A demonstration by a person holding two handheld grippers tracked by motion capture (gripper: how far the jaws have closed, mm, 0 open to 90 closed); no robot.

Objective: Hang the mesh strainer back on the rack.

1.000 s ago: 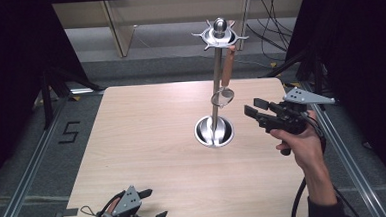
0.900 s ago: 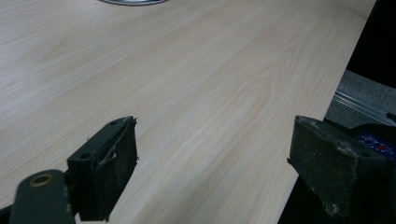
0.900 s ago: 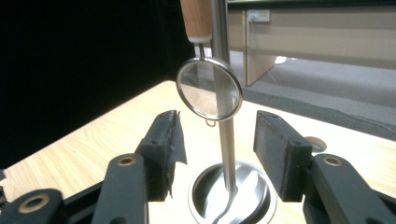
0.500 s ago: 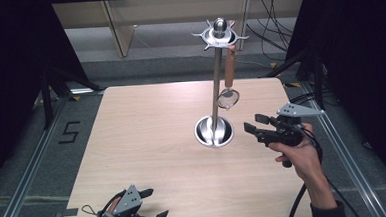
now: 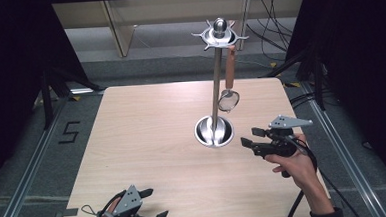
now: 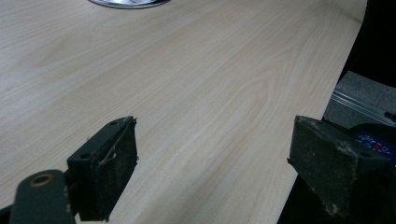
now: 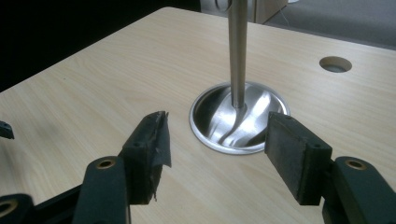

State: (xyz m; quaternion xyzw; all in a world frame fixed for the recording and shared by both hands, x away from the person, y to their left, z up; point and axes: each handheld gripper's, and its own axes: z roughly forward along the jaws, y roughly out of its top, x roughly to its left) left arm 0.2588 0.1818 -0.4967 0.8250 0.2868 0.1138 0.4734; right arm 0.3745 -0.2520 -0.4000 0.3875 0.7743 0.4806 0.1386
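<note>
A steel rack stands on the wooden table (image 5: 147, 136): a round base (image 5: 214, 132), a thin pole (image 5: 216, 82) and a hook ring on top (image 5: 219, 35). One brown-handled utensil (image 5: 229, 76) with a round metal head hangs from a hook, free of both grippers. My right gripper (image 5: 251, 137) is open just right of the base, empty, jaws pointing left at it. In the right gripper view its gripper (image 7: 219, 144) frames the base (image 7: 238, 119) and pole (image 7: 237, 46). My left gripper (image 5: 156, 204) rests open and empty at the table's near edge; in its own view the left gripper (image 6: 215, 154) spans bare wood.
A round cable hole (image 7: 335, 64) sits in the tabletop beyond the base. The table's right edge (image 6: 348, 46) drops to dark floor close to the left gripper's right jaw. Cables trail from the right hand (image 5: 296, 165) off the near edge.
My right gripper has come down and toward the near side, away from the hanging utensil to the level of the base. The left gripper has stayed put.
</note>
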